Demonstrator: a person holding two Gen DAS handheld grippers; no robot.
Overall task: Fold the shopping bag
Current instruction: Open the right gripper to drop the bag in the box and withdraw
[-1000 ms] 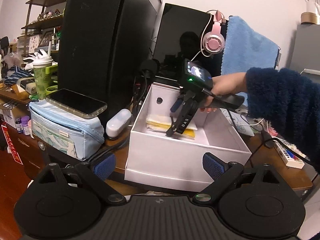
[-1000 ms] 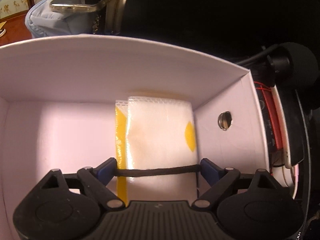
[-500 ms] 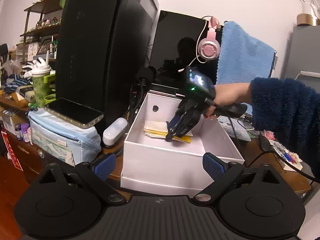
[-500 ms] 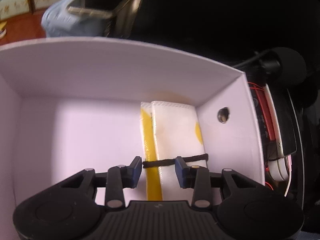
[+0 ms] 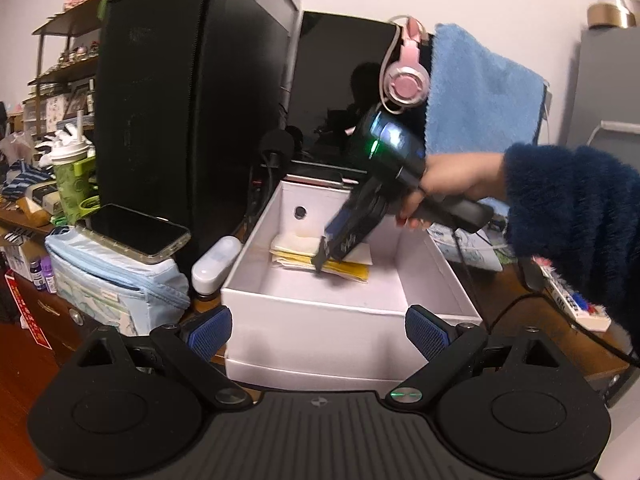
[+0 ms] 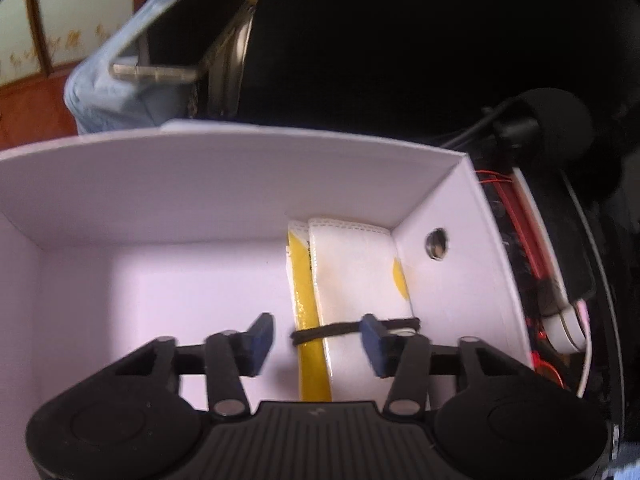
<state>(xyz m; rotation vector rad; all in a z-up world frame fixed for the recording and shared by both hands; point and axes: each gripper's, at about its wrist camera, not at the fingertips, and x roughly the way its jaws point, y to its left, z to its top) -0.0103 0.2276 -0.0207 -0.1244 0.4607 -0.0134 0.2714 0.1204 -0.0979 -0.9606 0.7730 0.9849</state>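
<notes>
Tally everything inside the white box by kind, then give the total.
Folded shopping bag: 1
Black elastic band around the bag: 1
Hand-held gripper reaching into the white box: 1
Total: 3

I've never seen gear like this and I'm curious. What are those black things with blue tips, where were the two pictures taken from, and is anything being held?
They are hand-held tongs, one per hand, each carrying a camera looking along its blue-tipped fingers. The left tongs view shows a desk with a white box, and a hand pointing the right tongs into it. The right tongs view looks inside the box: a folded white-and-yellow shopping bag, bound by a black elastic band, lies in its corner. Both tongs are open; nothing is held.
</notes>
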